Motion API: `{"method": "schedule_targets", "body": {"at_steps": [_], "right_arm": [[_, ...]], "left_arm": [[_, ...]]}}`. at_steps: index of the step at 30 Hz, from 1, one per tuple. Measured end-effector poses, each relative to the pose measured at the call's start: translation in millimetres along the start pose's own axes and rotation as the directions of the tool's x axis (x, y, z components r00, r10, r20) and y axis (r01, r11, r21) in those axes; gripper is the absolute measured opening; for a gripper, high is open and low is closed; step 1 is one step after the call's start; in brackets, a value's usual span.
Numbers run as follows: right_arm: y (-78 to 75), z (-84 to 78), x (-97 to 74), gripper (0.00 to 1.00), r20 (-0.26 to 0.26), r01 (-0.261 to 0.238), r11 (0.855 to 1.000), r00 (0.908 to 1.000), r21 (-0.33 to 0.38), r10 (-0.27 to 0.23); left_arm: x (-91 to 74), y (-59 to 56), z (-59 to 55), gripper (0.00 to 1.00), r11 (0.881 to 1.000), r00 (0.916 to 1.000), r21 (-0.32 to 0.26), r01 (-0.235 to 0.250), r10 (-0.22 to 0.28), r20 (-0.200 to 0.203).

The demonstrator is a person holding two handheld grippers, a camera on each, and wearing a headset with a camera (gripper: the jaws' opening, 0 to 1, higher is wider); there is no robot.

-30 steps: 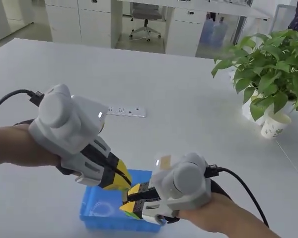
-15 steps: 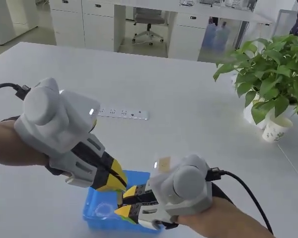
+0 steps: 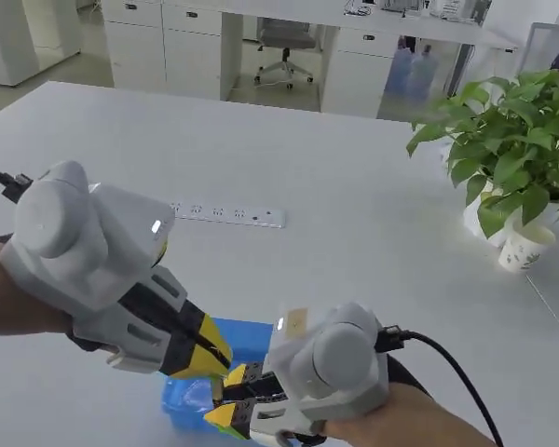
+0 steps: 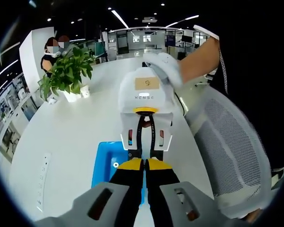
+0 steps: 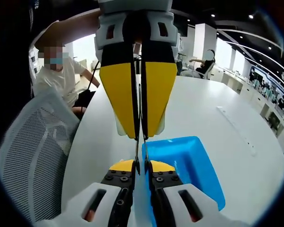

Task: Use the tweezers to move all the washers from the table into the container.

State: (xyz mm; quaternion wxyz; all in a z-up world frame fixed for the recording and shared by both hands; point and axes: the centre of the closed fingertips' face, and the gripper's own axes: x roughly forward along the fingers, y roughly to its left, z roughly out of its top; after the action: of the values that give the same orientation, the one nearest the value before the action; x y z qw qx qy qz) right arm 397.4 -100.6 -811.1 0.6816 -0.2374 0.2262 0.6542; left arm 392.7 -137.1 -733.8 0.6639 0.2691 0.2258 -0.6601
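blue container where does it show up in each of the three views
Head view: blue container at bottom centre, partly covered.
Left gripper view: lower centre, slightly left.
Right gripper view: lower right of centre.
Shared landmark: the white power strip.

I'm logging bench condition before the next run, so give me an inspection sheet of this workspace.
Surface: white table, matte.
Job's things: blue container on the table; tweezers held near it; small pale ring inside, possibly a washer.
Clutter: power strip, potted plant, paper cup.
Grippers: left claw shut on the tweezers; right claw close about their tips, grip unclear.
Cables: black cable from each gripper.
Surroundings: office chair, cabinets, seated person.
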Motion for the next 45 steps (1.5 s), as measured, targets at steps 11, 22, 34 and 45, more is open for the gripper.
{"method": "schedule_targets", "body": {"at_steps": [11, 22, 34, 45], "right_arm": [[18.5, -2.8, 13.5, 0.11, 0.007, -0.036, 0.999, 0.9993, -0.005, 0.036], [35.6, -5.6, 24.7, 0.11, 0.016, -0.064, 0.998, 0.9978, -0.011, 0.064], [42.3, -14.7, 33.9, 0.11, 0.007, -0.076, 0.997, 0.9971, -0.015, 0.076], [47.0, -24.8, 42.7, 0.11, -0.009, -0.093, 0.996, 0.9956, -0.008, 0.093]], "left_arm": [[-3.8, -15.6, -14.4, 0.04, 1.000, 0.9998, -0.017, -0.011, 0.011, -0.019], [-1.9, -30.9, -24.2, 0.04, 0.999, 0.9997, -0.038, -0.013, 0.012, -0.019], [4.6, -38.3, -36.2, 0.04, 0.998, 0.9994, -0.054, -0.019, 0.017, -0.029], [12.2, -43.8, -45.3, 0.04, 0.997, 0.9996, -0.071, -0.013, 0.011, -0.025]]}}
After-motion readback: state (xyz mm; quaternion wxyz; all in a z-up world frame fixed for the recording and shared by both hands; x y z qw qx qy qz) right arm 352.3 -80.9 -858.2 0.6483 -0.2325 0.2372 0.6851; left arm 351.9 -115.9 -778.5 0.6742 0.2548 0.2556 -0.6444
